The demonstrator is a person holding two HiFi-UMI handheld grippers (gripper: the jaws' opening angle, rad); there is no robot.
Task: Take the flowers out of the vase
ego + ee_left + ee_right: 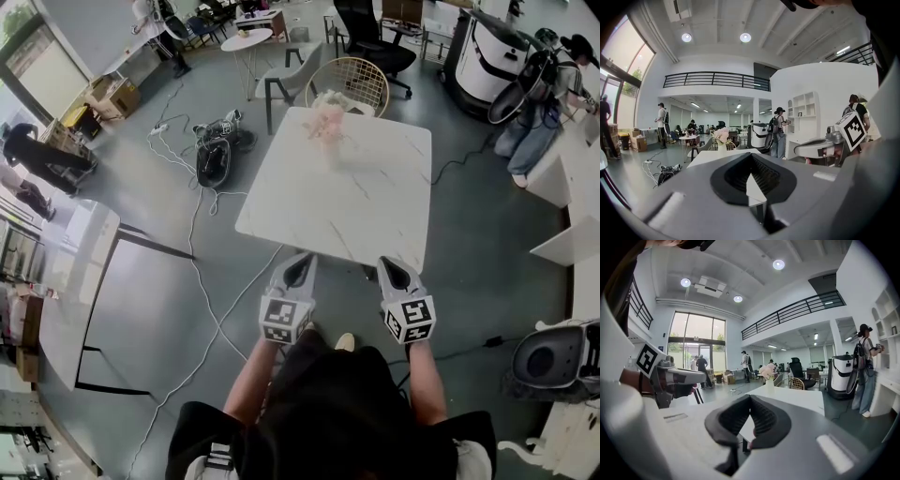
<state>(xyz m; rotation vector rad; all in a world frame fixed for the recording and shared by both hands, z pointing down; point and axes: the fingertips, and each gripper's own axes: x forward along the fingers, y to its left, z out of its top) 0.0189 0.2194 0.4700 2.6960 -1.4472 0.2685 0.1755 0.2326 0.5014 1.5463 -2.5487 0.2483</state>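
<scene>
Head view: white table point(375, 211) at centre on a grey floor point(487, 220), cables point(192, 234) at left; flowers point(325, 120) in vase point(769, 383) near its upper edge. Left gripper point(301, 261) and right gripper point(390, 264), lower centre, both pressed together, empty

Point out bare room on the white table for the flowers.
The square white marble-look table is bare across its near and middle stretches, up to the white vase of pink flowers. Only the far edge, by the vase and the gold wire chair behind it, is crowded.
</scene>
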